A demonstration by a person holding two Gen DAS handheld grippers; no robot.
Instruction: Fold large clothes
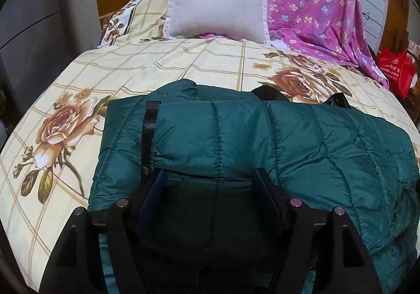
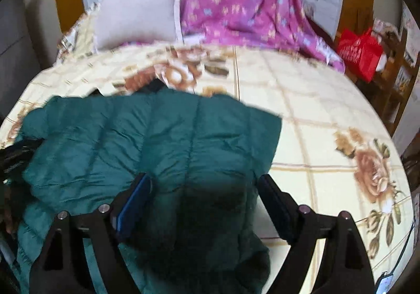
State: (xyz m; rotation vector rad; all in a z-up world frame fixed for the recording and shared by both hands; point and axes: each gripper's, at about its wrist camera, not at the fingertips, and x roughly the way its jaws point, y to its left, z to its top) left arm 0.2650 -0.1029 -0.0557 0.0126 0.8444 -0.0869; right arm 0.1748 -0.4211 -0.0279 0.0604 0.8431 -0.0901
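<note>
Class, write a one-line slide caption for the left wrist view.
Open left gripper poised over a folded teal quilted puffer jacket on a cream floral bedsheet.

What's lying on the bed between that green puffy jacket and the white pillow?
Nothing but bedspread: in the left wrist view, the floral checked bedspread runs bare from the green jacket up to the white pillow.

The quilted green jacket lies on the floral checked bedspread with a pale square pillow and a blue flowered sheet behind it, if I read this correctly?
Nearly: the flowered sheet is pink-purple, not blue; only some of its small flowers are blue, as the left wrist view shows. The rest holds: the quilted green jacket lies on the floral checked bedspread, with the pale square pillow behind it.
</note>
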